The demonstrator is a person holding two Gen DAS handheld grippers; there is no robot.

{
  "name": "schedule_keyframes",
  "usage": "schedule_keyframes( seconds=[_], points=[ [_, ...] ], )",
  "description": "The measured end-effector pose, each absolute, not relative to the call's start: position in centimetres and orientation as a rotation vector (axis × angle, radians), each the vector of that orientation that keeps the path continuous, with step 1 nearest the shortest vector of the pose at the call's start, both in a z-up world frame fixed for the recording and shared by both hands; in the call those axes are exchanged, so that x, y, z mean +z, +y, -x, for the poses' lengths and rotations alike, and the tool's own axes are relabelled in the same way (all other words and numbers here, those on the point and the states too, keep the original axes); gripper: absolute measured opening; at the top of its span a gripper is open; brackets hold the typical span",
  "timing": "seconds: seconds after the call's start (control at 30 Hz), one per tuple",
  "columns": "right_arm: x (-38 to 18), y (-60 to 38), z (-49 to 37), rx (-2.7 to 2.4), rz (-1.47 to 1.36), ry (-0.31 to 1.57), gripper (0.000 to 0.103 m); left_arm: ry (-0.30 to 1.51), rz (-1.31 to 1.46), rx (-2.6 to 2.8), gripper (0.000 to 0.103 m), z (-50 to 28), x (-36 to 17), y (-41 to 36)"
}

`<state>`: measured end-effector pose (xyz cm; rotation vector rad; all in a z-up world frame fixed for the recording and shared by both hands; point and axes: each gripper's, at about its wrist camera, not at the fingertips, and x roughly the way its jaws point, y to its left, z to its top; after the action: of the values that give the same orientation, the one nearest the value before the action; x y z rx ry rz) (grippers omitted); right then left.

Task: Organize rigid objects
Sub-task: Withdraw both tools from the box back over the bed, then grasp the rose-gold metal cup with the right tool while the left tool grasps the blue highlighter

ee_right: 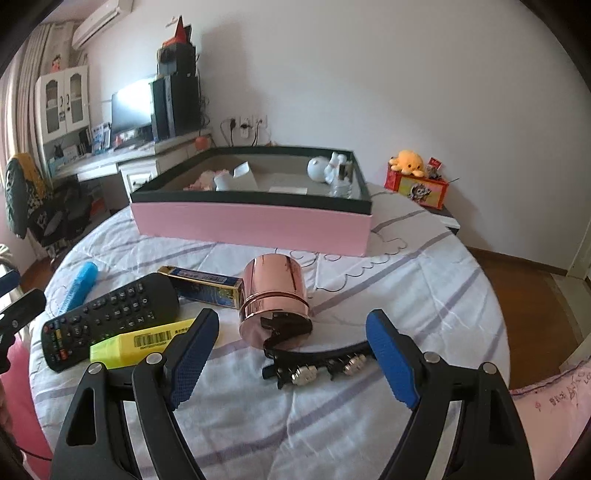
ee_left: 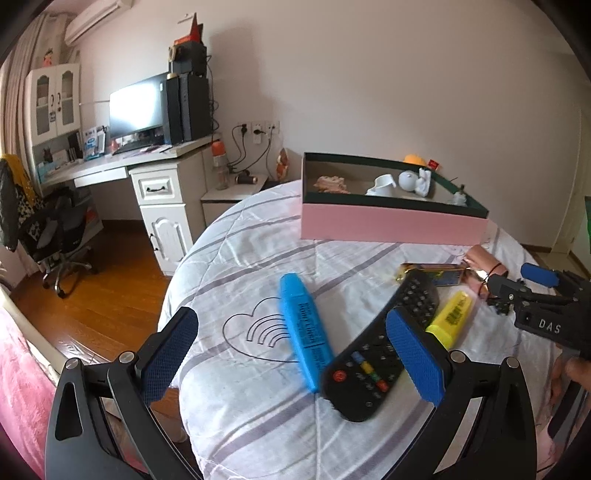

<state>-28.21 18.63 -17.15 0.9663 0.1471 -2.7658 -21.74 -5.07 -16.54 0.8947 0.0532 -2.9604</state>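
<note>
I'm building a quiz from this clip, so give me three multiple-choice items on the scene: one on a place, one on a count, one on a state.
1. Where does the rose-gold canister lie?
A. in the pink box
B. on the bedspread before the box
C. on the desk

2. How many highlighters lie on the bedspread?
A. one
B. two
C. four

3. How is the right gripper?
A. open, empty
B. shut on the remote
C. shut on the canister

Answers: 1 B, it lies on its side before the pink box; 2 B, one blue highlighter, one yellow highlighter; 3 A, its jaws stand wide apart.

Home bedroom: quilted bed (ee_right: 424,295) below tool; desk (ee_left: 122,162) with monitor (ee_left: 136,107), wall air conditioner (ee_left: 98,18) far left.
</note>
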Motion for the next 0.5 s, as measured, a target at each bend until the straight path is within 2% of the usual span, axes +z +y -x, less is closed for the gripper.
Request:
schedule_keyframes(
  seconds=[0.2,0.27,0.33,0.43,0.47,0.5],
  points=[
    [-17.6,17.7,30.3,-2.691,-1.054,0.199,0.081,0.057,-0.925,-2.948,0.103,22.5,-17.1,-5.6],
    [-18.1,17.7,30.8,-2.647,-1.098,0.185,0.066,0.052,-0.934,-2.946,0.103,22.7,-17.3,-5.7],
    [-18.5,17.9,31.0,-2.615,-1.13,0.162,0.06,0.04,-0.945,-2.935,0.103,23.0,-17.5,-5.8],
    [-18.9,18.0,31.3,-2.573,-1.158,0.138,0.057,0.041,-0.952,-2.936,0.103,23.2,-17.5,-5.9],
    [-18.9,18.1,31.3,-2.577,-1.158,0.141,0.048,0.046,-0.956,-2.937,0.103,23.3,-17.5,-6.0],
    [-18.9,18.1,31.2,-2.578,-1.151,0.139,0.048,0.046,-0.962,-2.938,0.103,23.4,-17.5,-6.0]
  ],
)
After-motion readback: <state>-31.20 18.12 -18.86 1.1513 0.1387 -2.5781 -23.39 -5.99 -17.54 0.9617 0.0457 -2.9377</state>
